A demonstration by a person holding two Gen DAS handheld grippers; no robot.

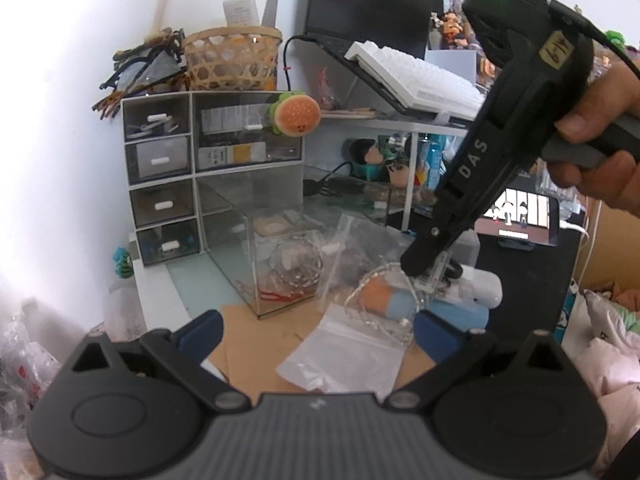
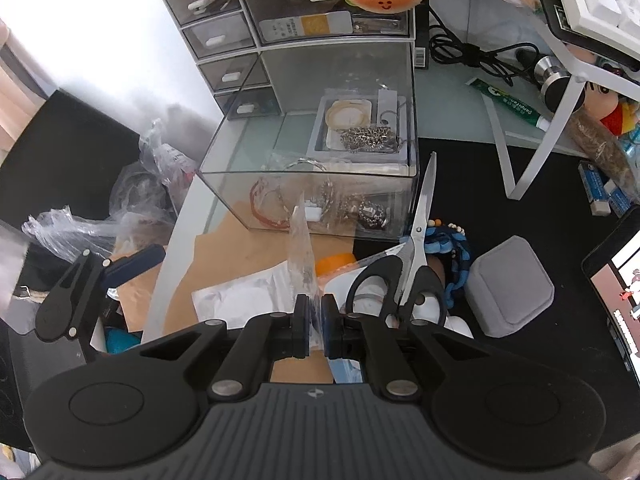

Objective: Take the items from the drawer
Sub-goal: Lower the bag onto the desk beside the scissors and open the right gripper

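Your right gripper [image 2: 315,326] pinches a clear bag [image 2: 302,256] before the pulled-out drawer [image 2: 316,184]; set it down, left gripper [image 1: 316,332] spread empty.

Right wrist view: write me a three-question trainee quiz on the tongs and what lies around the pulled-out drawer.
1. True or false: the right tongs are shut on a clear plastic bag.
2. Where do the scissors lie relative to the clear drawer? A: outside it, by its right front corner. B: inside it, on the chains. C: under it.
3. Fill in: the left tongs stand ___, with nothing gripped between them.

Key: 1 true; 2 A; 3 open.
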